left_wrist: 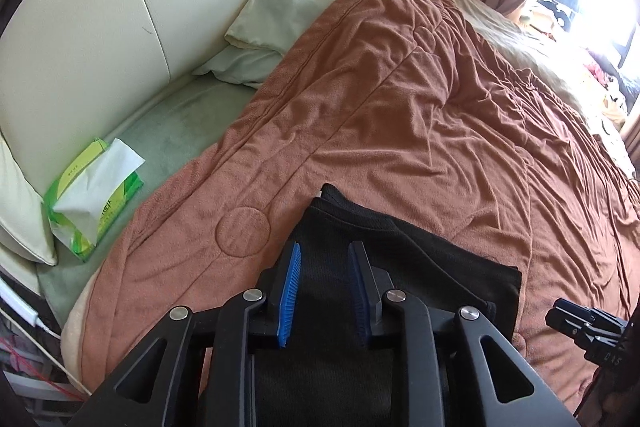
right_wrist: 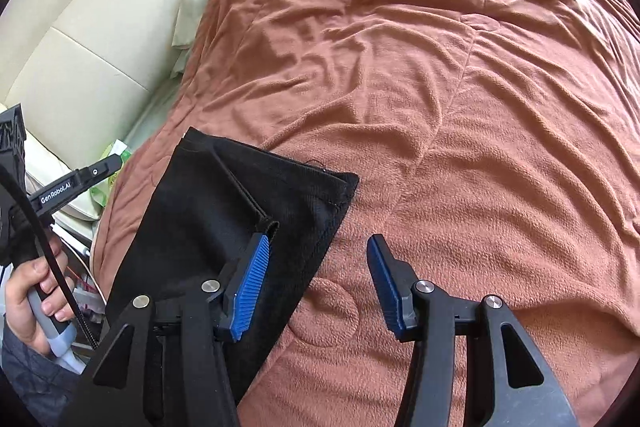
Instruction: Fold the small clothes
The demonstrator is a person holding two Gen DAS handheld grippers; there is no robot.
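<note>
Left gripper (left_wrist: 325, 291) hovers spread over the black garment (right_wrist: 224, 227); right gripper (right_wrist: 320, 283), spread wide, grips nothing. We judge folding partly done: the garment lies doubled near the brown blanket's (right_wrist: 440, 107) near-left edge, one flap raised.

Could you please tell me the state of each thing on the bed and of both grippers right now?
Black garment: lying partly folded on the blanket, held by neither gripper.
Left gripper: open, above the garment.
Right gripper: open wide, over the garment's right edge.
Blanket: spread over the bed, wrinkled.
Tissue pack: open, a tissue sticking out.
Pillow: lying by the headboard, partly under the blanket.
</note>
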